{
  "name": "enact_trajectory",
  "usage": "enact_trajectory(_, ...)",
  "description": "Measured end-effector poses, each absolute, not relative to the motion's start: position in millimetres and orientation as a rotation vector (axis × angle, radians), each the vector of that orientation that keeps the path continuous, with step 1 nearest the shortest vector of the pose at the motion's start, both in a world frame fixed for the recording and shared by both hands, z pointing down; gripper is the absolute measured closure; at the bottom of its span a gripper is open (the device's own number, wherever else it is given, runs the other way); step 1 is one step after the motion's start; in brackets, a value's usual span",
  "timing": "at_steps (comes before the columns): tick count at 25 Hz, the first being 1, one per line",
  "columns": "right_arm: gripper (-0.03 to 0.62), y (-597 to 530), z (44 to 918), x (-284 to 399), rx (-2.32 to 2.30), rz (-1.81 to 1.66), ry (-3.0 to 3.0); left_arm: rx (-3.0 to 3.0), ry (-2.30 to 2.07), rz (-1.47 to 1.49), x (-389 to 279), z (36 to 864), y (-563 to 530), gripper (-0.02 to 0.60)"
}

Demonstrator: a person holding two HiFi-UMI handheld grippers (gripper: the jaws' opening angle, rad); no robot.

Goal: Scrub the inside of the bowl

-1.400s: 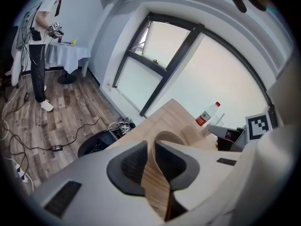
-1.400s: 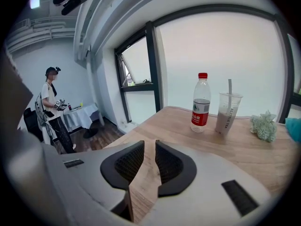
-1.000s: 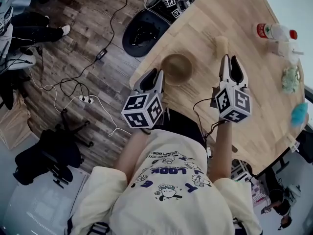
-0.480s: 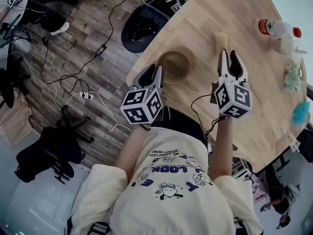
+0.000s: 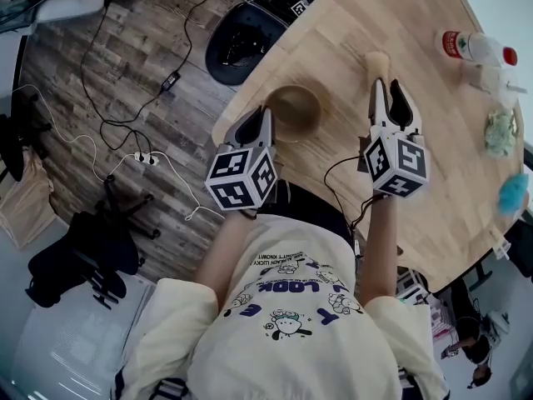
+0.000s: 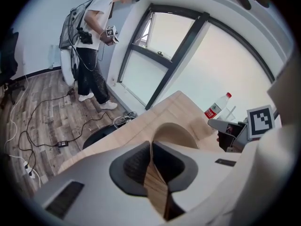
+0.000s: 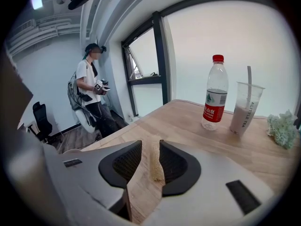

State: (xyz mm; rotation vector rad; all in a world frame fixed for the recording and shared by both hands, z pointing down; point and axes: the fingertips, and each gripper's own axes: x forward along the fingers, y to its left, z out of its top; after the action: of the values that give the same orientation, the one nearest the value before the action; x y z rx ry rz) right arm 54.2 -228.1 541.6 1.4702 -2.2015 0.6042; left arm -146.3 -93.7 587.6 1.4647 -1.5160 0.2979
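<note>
A round brown wooden bowl stands near the table's left edge. My left gripper is at its near-left side, shut on the bowl's rim. In the left gripper view the bowl wall runs down between the pads of the left gripper. A beige sponge lies flat on the table to the right of the bowl. My right gripper sits at its near end. Its jaws have just been opening. In the right gripper view the sponge lies between the parted pads of the right gripper, not squeezed.
At the table's far right stand a water bottle, a plastic cup with a straw, a pale green cloth and a blue item. A black chair and cables lie beyond the left edge. A person stands by the window.
The right gripper's jaws stand a little wider round the sponge. Both grippers, the bowl and the sponge keep their places; only the head view has shifted slightly.
</note>
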Motion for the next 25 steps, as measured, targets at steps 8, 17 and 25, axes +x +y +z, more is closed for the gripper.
enact_trajectory(8, 0.475, -237, 551, 50, 1.42, 0.608, -2.194, 1.469, -1.503, 0.29, -147, 582, -95, 0.537)
enact_trajectory(17, 0.481, -244, 573, 55, 1.409, 0.607, -2.091, 1.434, -1.515, 0.295, -154, 582, -93, 0.537)
enact_trajectory(25, 0.514, -247, 570, 60, 1.463, 0.678, -2.102, 1.436, -1.52, 0.264, -161, 575, -93, 0.538)
